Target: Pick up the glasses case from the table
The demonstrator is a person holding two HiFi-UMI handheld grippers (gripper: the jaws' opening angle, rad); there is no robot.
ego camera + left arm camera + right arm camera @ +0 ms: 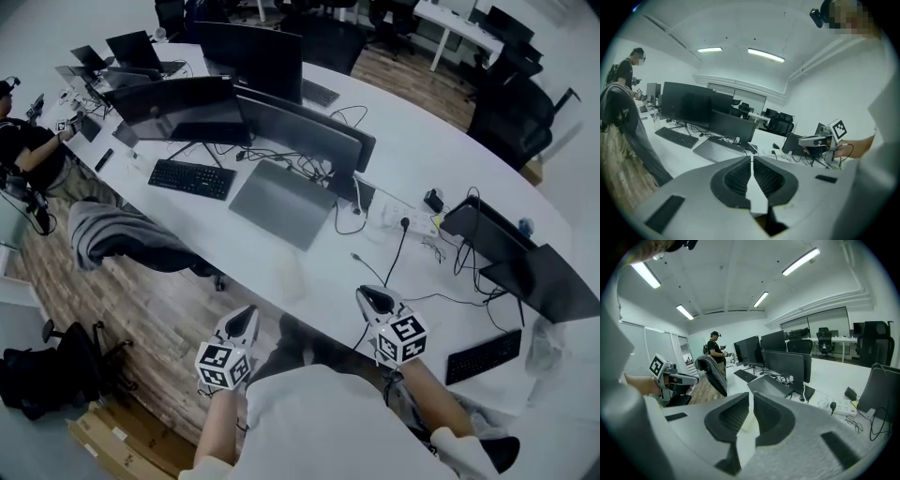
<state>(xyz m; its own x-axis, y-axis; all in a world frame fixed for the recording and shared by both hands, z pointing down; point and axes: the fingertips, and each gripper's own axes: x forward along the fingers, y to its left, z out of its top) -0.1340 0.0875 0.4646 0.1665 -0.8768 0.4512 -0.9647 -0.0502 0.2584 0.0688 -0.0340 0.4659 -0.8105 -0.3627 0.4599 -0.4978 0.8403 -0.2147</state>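
The glasses case (289, 275) is a pale oblong lying on the white table (422, 159) near its front edge, in front of a closed grey laptop (281, 202). My left gripper (249, 311) hangs just off the table's edge, below and left of the case, and it is shut and empty (752, 159). My right gripper (368, 295) is over the table's front edge to the right of the case. Its jaws (751, 397) stand almost together with nothing gripped. A pale patch (748, 422) shows through their gap. Each gripper view shows the other gripper, the right gripper (813, 140) and the left gripper (679, 378).
Several dark monitors (253, 112) and a black keyboard (192, 178) stand behind the laptop. Cables and a power strip (394, 217) lie to the right, with another keyboard (483, 356) near my right arm. A chair draped in grey cloth (122, 234) stands left. A person (28, 141) sits far left.
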